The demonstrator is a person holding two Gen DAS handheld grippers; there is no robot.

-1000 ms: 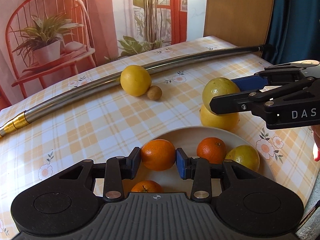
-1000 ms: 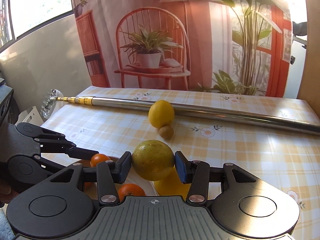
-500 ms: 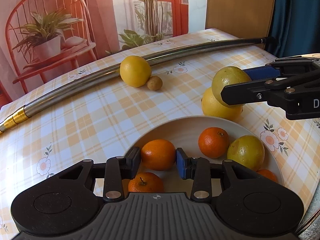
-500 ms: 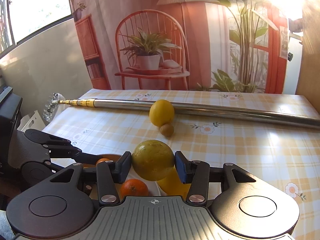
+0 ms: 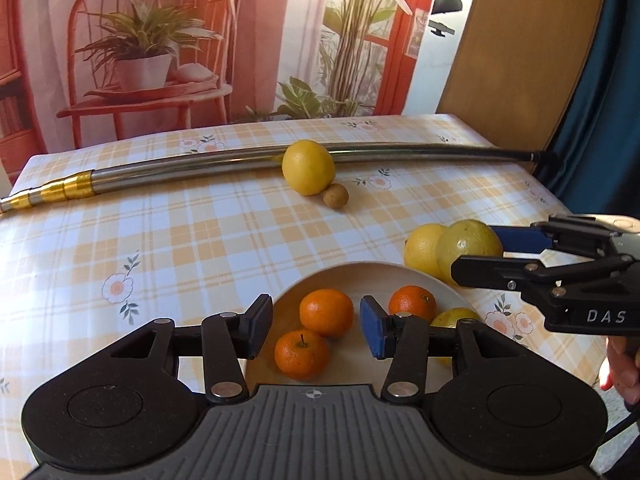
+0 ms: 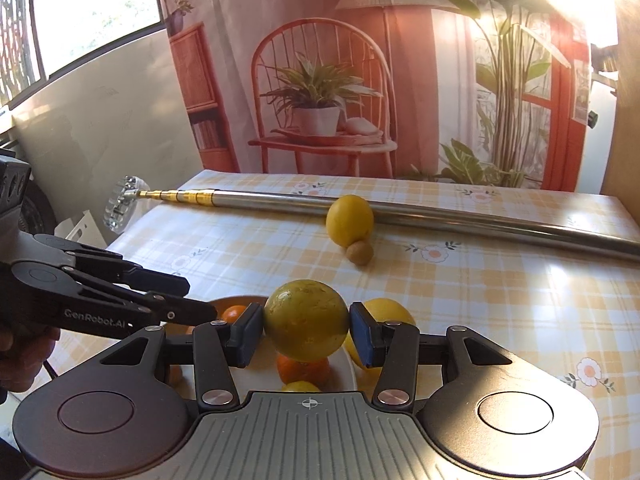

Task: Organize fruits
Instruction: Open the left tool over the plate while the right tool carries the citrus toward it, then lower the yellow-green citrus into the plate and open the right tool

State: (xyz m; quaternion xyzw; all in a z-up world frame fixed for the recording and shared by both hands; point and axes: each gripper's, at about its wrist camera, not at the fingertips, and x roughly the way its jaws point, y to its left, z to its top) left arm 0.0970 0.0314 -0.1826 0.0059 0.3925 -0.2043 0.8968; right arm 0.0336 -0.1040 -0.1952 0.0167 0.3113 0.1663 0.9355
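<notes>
My left gripper [image 5: 314, 332] is open above a pale plate [image 5: 360, 270]. An orange [image 5: 327, 313] lies free on the plate between and just beyond its blue pads, with a second orange [image 5: 302, 354] close to it. A third orange [image 5: 412, 303] and a yellow-green fruit [image 5: 456, 318] lie further right. My right gripper [image 6: 306, 330] is shut on a yellow-green round fruit [image 6: 306, 320], held over the plate's far right rim next to a lemon [image 5: 420, 252] on the cloth. From the right wrist, the left gripper [image 6: 200, 298] reaches in from the left.
A long metal pole [image 5: 200, 168] with a gold end lies across the far side of the checked tablecloth. Another lemon [image 5: 308, 166] and a small brown fruit [image 5: 335, 195] rest against it. The table's right edge [image 5: 552, 196] is close, and a hand [image 5: 620, 364] holds the right gripper.
My left gripper has opened and let go of the orange, which now lies on the plate, and it has drawn back. The right gripper still holds its fruit by the plate's rim.
</notes>
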